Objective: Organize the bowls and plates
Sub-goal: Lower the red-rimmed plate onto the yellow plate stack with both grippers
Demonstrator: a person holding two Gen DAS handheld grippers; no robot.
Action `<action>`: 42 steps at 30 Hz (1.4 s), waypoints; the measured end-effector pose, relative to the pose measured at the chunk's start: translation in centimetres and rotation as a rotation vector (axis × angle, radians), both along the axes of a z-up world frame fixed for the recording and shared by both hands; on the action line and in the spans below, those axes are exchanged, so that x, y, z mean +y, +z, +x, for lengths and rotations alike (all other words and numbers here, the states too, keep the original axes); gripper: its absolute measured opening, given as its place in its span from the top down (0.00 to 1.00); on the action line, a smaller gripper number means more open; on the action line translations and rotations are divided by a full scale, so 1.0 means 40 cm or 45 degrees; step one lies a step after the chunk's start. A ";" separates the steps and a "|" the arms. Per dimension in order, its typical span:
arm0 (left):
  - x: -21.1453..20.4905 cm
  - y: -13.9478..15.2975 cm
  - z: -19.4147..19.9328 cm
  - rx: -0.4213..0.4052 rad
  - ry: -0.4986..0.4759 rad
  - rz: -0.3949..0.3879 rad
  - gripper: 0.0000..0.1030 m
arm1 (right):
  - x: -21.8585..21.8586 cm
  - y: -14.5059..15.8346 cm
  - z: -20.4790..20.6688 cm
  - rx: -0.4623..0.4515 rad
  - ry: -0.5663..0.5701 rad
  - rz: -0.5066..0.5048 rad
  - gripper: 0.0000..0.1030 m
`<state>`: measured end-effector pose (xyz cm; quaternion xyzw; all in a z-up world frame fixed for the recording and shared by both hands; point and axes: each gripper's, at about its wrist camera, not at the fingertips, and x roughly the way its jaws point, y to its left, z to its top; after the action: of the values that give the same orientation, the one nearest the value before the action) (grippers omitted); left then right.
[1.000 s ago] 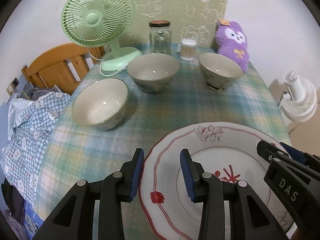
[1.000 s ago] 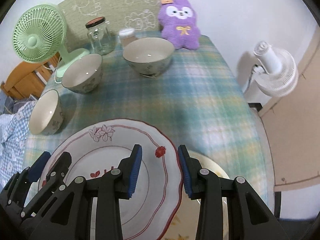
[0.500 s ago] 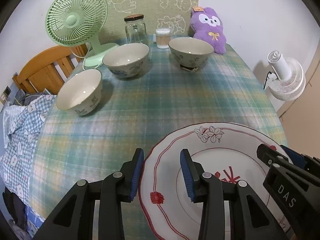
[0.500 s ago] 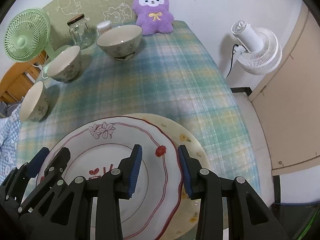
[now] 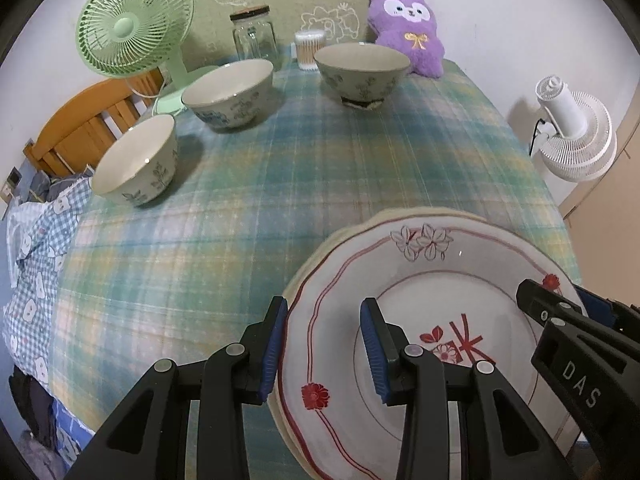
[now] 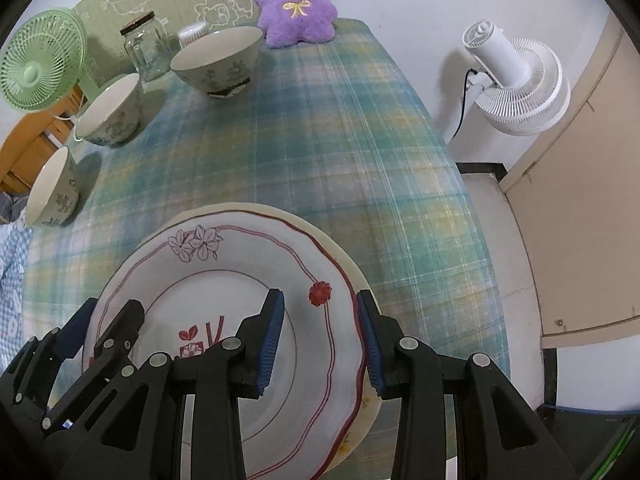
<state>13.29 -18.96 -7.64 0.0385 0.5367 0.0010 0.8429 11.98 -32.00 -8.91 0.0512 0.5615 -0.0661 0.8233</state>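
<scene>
A white plate with red flowers lies over a cream plate at the near end of the table. My left gripper straddles its left rim, jaws apart. My right gripper straddles its right rim, jaws apart; whether the pads touch the rim is unclear. Three floral bowls stand apart: one at the left, one in the middle, one at the back.
A green desk fan, a glass jar, a cotton swab tub and a purple plush stand along the far edge. A white fan is off the table's right side. A wooden bed frame is on the left.
Both grippers carried the flowered plate back toward the near edge and lowered it over the cream plate. The bowls now look farther away.
</scene>
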 end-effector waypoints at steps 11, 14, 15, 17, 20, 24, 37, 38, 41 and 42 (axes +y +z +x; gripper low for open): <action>-0.026 -0.027 -0.014 0.002 0.016 0.078 0.63 | -0.010 -0.027 -0.019 0.027 0.040 0.000 0.61; -0.034 -0.026 -0.018 0.001 0.022 0.085 0.63 | -0.008 -0.029 -0.019 0.030 0.057 -0.034 0.61; -0.037 -0.026 -0.020 -0.001 0.025 0.089 0.63 | -0.009 -0.030 -0.020 0.030 0.060 -0.040 0.61; -0.041 -0.026 -0.022 -0.006 0.028 0.098 0.63 | -0.011 -0.030 -0.022 0.026 0.070 -0.045 0.61; -0.042 -0.026 -0.022 -0.004 0.047 0.093 0.63 | -0.012 -0.031 -0.023 0.020 0.084 -0.050 0.61; -0.054 -0.030 -0.032 -0.013 0.050 0.132 0.64 | -0.003 -0.032 -0.026 0.010 0.119 -0.075 0.60; -0.013 -0.012 -0.049 -0.007 0.134 0.079 0.48 | 0.002 -0.030 -0.027 0.020 0.217 -0.008 0.35; -0.006 -0.005 -0.050 -0.016 0.141 0.071 0.42 | 0.002 -0.025 -0.029 0.014 0.220 -0.003 0.35; 0.019 0.039 -0.051 -0.072 0.162 0.053 0.31 | 0.001 0.002 -0.033 -0.017 0.224 0.011 0.29; 0.024 0.050 -0.050 -0.085 0.165 0.052 0.26 | -0.001 0.014 -0.035 -0.032 0.224 0.017 0.27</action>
<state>11.28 -18.01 -5.64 0.0210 0.5095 0.0679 0.8576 10.59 -32.02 -8.35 0.0078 0.5539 0.0108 0.8325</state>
